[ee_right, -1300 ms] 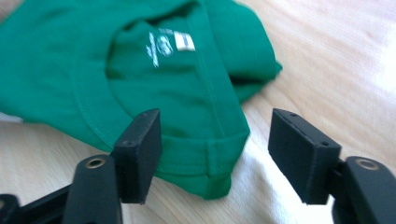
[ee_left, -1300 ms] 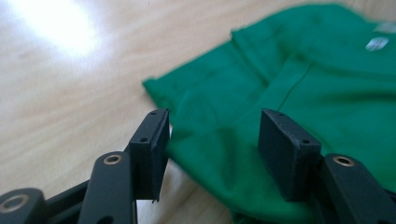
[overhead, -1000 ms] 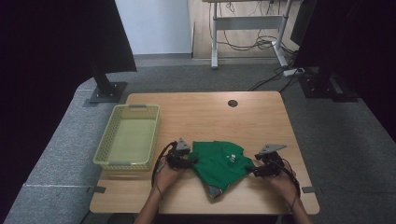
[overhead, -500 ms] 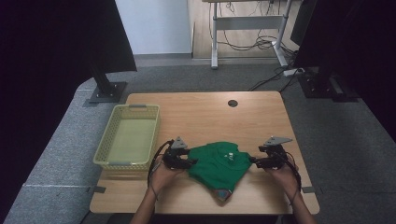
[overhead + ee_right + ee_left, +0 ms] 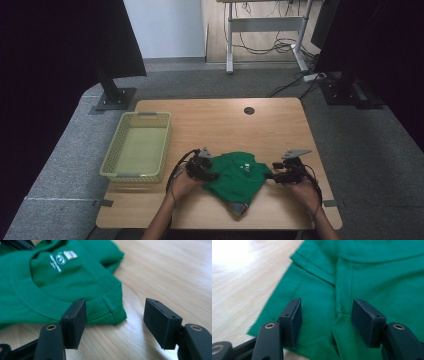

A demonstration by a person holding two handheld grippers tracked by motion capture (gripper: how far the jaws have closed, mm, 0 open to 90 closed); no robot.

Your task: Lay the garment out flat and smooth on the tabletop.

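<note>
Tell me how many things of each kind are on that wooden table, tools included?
Green T-shirt: 1
Yellow-green basket: 1
Hand-held grippers: 2, the left gripper and the right gripper, both with jaws open
Total: 4

From my remote seat, the high view sat above the person's edge of the worktop (image 5: 220,120), looking forward and down, far enough back to take in the floor beyond. The left gripper view rode the left claw (image 5: 206,174) – it looked along its two black jaws, very close over the green shirt (image 5: 372,280). The right gripper view did likewise from the right claw (image 5: 274,176), low and near, facing the shirt's collar corner and bare wood. All three views shared that shirt – and the wood around it.
</note>
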